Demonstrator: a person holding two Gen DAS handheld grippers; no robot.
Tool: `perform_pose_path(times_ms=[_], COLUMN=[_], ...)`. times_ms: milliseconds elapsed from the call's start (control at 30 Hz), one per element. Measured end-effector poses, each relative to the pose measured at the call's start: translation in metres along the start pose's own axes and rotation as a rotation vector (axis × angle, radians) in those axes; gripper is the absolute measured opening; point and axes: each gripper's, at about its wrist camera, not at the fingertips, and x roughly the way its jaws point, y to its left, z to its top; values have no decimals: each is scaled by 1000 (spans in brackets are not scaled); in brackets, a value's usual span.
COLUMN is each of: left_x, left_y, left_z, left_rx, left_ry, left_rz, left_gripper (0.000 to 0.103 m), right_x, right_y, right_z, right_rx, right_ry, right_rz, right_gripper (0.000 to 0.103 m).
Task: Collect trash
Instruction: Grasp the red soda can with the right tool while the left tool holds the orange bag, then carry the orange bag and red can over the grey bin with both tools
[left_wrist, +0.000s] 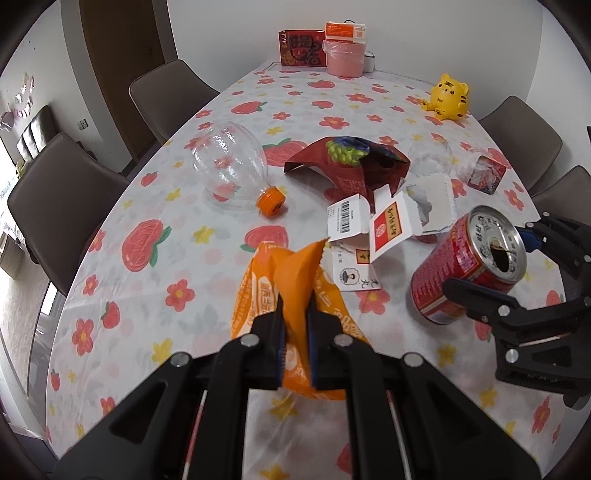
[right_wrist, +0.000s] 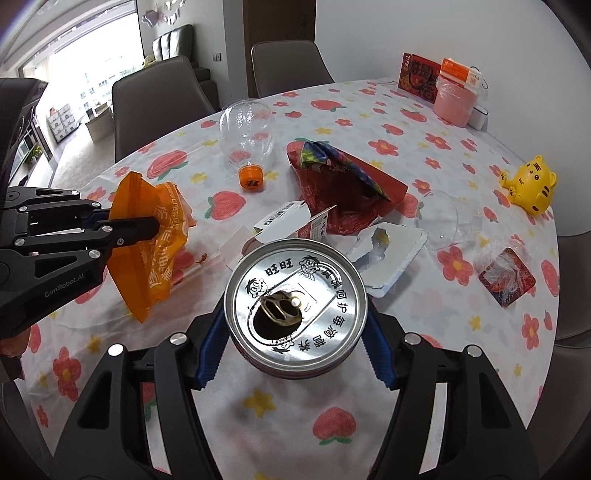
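Note:
My left gripper (left_wrist: 295, 306) is shut on an orange snack wrapper (left_wrist: 291, 280) and holds it above the flowered table; it also shows in the right wrist view (right_wrist: 147, 236). My right gripper (right_wrist: 295, 332) is shut on a red drink can (right_wrist: 295, 306) with an open silver top, also seen in the left wrist view (left_wrist: 469, 262). On the table lie a clear bottle with an orange cap (left_wrist: 231, 166), a crumpled red bag (left_wrist: 351, 162), torn white cartons (left_wrist: 388, 225), a clear cup (right_wrist: 443, 218) and a plastic-wrapped red packet (right_wrist: 506, 277).
A pink lined bin (left_wrist: 345, 55) stands at the table's far end beside red and orange boxes (left_wrist: 303, 48). A yellow tiger toy (left_wrist: 448, 98) sits at the far right. Brown chairs (left_wrist: 62, 206) ring the table.

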Motion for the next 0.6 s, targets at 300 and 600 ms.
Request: perform_pose_path(times_ms=[300, 600], left_x=[-60, -156], left_y=[-7, -17], left_z=[-43, -148], left_rx=[-67, -271], left_ry=[-17, -6], left_rz=[36, 174], left_gripper=[10, 10], right_x=[-60, -116], right_y=[13, 70], right_z=[-16, -46], right_rx=[-52, -257], right_ry=[-42, -64], right_rz=[42, 218], right_gripper=[63, 63])
